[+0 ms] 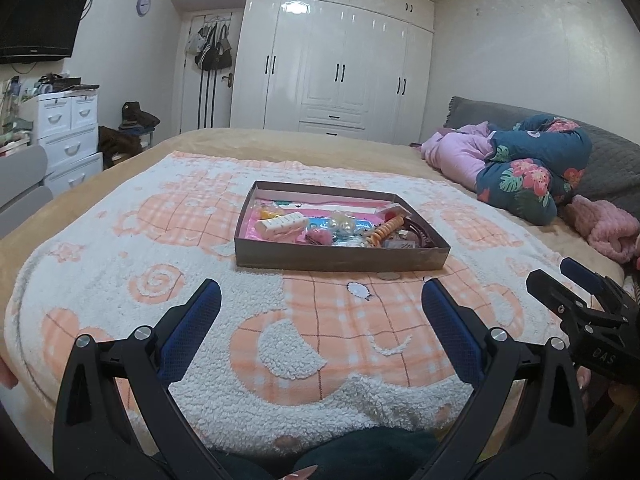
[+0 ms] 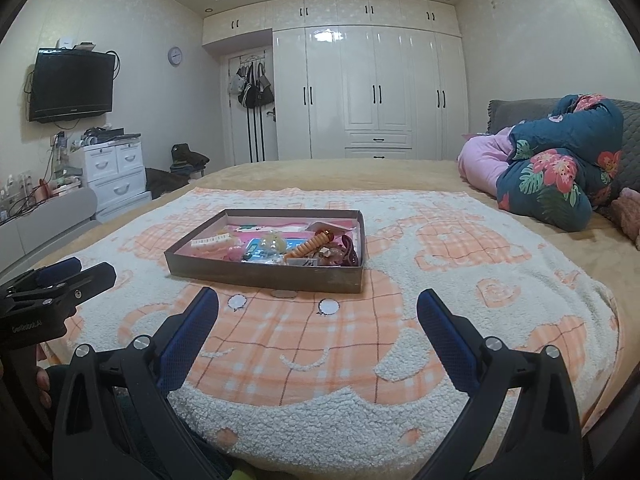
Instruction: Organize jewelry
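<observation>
Meanwhile, both grippers, left (image 1: 320, 300) and right (image 2: 318, 304), hang spread and empty over the blanket's (image 1: 120, 280) near edge, jewelry (image 1: 340, 230) heaped unsorted in the mid-blanket box (image 1: 340, 258), a coin-like piece (image 2: 286, 294) lying outside.

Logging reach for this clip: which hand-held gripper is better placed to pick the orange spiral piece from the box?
Right, probably. The orange spiral piece lies in the box's right half, nearer the right hand-held gripper. Both it and the left hand-held gripper hang open, short of the box.

Box (image 1: 340, 258) of jewelry (image 1: 356, 230) on blanket (image 1: 120, 280) mid-bed, wardrobe (image 1: 340, 64) behind, bedding pile (image 1: 532, 168) right.
</observation>
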`<state>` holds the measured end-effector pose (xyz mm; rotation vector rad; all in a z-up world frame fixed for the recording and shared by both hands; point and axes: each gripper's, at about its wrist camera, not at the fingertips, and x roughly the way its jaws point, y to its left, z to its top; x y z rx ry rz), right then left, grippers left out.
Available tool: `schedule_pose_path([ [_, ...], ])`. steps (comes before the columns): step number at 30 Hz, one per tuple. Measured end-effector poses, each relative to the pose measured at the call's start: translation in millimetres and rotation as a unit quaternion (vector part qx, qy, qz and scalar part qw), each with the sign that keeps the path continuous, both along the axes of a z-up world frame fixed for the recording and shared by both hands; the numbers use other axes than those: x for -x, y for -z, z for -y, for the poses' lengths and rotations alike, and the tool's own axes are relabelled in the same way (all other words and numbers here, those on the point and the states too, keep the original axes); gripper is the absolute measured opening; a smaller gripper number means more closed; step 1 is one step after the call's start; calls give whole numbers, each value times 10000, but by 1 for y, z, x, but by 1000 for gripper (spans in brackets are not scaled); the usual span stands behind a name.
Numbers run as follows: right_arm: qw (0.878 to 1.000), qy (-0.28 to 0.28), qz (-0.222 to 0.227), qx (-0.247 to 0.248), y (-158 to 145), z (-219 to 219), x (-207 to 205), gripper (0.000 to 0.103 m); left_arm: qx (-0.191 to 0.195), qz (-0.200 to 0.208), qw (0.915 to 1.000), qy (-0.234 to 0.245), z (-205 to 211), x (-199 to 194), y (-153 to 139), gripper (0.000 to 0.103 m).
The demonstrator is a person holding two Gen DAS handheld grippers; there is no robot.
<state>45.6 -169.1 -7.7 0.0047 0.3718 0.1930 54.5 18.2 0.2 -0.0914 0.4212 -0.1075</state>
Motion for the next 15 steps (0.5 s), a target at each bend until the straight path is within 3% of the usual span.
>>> schedule_pose_path([
  [15,10000,45,-6,-6,2,3,-1,97,-36,24,10000,-17,2,-1,-1,92],
])
